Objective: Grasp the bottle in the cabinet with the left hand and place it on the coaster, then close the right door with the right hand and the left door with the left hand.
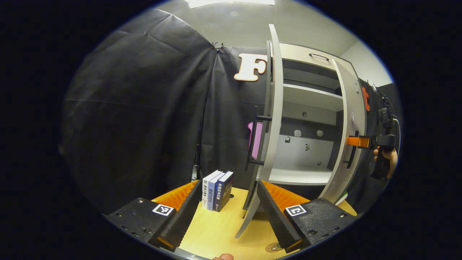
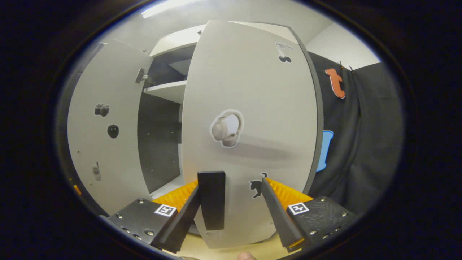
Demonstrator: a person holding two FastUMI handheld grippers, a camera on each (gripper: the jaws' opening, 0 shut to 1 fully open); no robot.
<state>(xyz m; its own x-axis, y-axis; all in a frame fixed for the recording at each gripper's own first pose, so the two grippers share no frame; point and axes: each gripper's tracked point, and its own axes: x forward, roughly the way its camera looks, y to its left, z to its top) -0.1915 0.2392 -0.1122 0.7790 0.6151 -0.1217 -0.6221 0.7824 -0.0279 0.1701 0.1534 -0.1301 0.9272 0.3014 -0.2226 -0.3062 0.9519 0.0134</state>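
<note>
My left gripper is open, low over the yellow table. The white cabinet's left door stands ajar, edge-on, and its lower edge passes between my fingers, close to the right one. A round coaster peeks out by that finger. The lower shelf looks bare. My right gripper is open against the right door, whose black handle stands between the fingers, near the left one. In the left gripper view that gripper touches the right door.
Three books stand upright on the table left of the cabinet. The left door carries a black handle on its outer face. A small white-and-green object pokes out below the right door. A hand holds the right gripper.
</note>
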